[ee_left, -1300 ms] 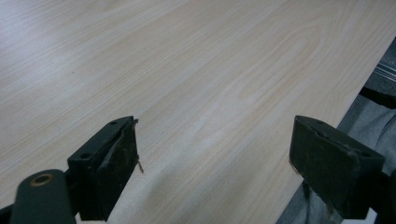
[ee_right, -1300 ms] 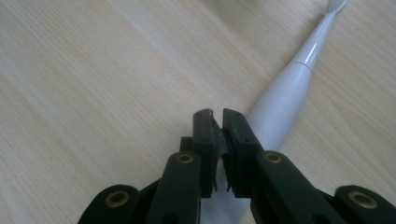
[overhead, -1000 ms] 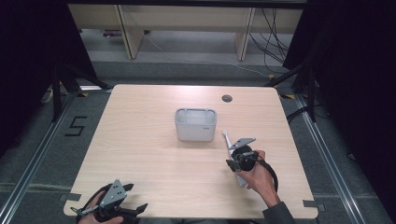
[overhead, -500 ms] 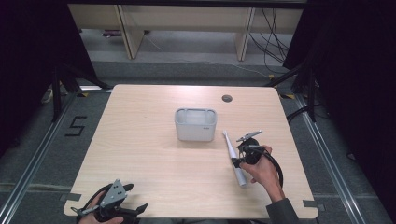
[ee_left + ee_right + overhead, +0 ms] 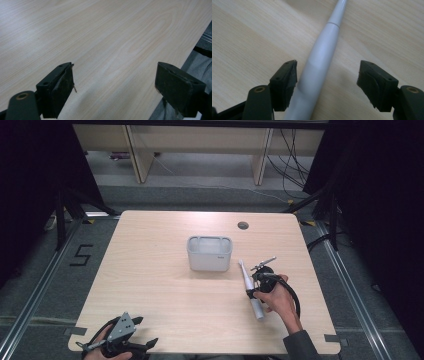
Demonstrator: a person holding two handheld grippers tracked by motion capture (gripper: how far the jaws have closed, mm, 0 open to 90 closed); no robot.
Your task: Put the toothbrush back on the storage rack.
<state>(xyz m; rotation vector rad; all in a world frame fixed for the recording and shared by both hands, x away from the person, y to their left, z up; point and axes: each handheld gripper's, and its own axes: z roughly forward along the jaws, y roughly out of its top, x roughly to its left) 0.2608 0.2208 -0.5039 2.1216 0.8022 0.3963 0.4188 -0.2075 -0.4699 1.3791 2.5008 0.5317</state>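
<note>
- Your right gripper [image 5: 256, 279] has just been opening; its jaws stand apart astride the electric toothbrush [image 5: 318, 62], not pressing it.
- The toothbrush lies flat on the table [image 5: 160, 285], right of the grey holder [image 5: 209, 253].
- Next, I judge: centre, close, lift.
- Your left gripper [image 5: 115, 87] idles, jaws wide, empty.

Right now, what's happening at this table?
A person works two hand-held tools at a wooden table. The right tool has just been opening; a white electric toothbrush lies flat on the table between its jaws, beside the left jaw, ungripped. A white rectangular bin sits mid-table. The left tool rests open near the table's front edge.
</note>
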